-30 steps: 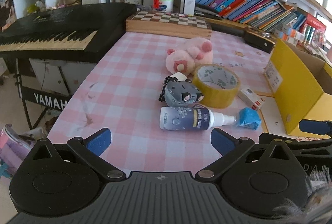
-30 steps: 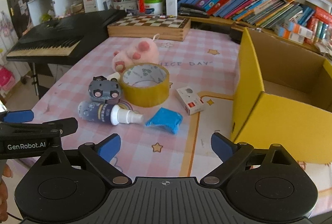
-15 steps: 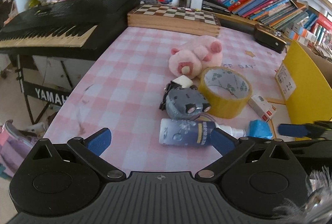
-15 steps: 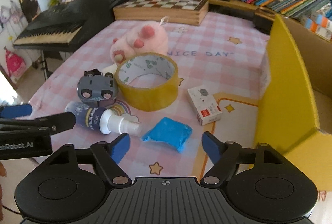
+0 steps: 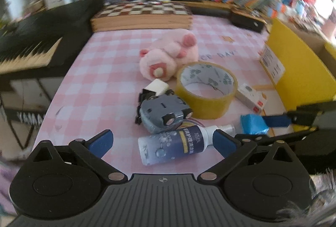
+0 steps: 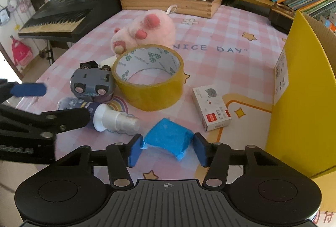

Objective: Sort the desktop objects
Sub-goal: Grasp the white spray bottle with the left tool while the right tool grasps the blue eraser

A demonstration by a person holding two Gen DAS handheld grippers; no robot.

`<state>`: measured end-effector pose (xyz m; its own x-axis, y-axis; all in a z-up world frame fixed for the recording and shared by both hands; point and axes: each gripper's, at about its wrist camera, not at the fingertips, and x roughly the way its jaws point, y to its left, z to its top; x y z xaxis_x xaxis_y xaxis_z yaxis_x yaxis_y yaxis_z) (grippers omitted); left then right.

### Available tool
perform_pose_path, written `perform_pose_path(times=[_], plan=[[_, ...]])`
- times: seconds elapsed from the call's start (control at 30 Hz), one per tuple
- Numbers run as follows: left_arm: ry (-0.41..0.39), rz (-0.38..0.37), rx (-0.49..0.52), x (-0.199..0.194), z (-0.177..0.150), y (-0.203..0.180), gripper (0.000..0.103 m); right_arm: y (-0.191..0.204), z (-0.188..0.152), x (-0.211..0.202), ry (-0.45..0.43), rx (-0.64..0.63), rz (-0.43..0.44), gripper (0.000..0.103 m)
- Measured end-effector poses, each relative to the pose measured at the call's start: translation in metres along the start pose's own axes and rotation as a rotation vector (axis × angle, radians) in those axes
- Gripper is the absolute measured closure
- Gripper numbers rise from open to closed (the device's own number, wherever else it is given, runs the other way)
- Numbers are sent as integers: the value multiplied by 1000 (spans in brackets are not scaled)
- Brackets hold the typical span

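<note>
Both grippers have advanced: right gripper jaws now narrowly bracket blue packet; left gripper wide over spray bottle.

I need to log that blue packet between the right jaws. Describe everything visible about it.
The blue packet is a small, squarish, puffy pouch of bright blue wrapping, creased and slightly crumpled, with a pinched end nearest the camera. It lies flat on the pink checked tablecloth, right of the spray bottle nozzle and near the small white box. The right gripper straddles it, jaws close at both sides, not visibly squeezing.
</note>
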<state>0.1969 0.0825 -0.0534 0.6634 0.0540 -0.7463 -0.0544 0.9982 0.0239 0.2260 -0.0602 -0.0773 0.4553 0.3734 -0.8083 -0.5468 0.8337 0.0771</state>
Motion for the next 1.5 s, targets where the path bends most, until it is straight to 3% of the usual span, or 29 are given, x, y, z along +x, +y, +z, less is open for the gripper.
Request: perform_pose_path(times=[0.1,0.13,0.17,0.33,0.47,0.7,0.83,0.9,0.97,1.13,1.2,1.27,1.3,1.4,1.5], plan=[[41,-60,94,11,1,-1,11,-1,-2,-3,8,-11,0,52],[65,-78,111,15,0,-1,22,-1,-3,-3,10,-15,0,52],[87,-90,119,18,0,-1,26,-1,-4,-4,12,-20,0,52],[132,-83,137,10,-8,-4,45,1,-8,-8,10,-34,-11,52],[134,-130,171,-5,-17,-6,45,-1,-11,-8,15,-22,-15,52],[95,-84,357,6,-16,-18,40,4,-12,-7,7,-38,-30,49],[77,-98,383,16,-9,-19,34,4,-12,-7,6,-43,-32,49],[84,-107,358,17,-7,-17,38,3,-12,-7,7,-44,-33,49],[100,-123,342,14,-8,-16,55,2,-12,-8,7,-40,-34,50],[139,-196,349,-7,-18,-23,55,1,-11,-7,5,-24,-37,50],[125,-176,372,-13,-21,-27,49,0,-10,-7,5,-21,-35,50],[89,-130,413,-14,-21,-31,32,1,-10,-7,5,-26,-33,50],[79,-124,440,-12,-21,-35,30,2,-10,-7,5,-29,-32,50],[75,-156,500,-2,-17,-45,38,3,-9,-6,5,-39,-30,50],[91,-217,479,10,-12,-48,59,3,-9,-6,5,-44,-29,50]])
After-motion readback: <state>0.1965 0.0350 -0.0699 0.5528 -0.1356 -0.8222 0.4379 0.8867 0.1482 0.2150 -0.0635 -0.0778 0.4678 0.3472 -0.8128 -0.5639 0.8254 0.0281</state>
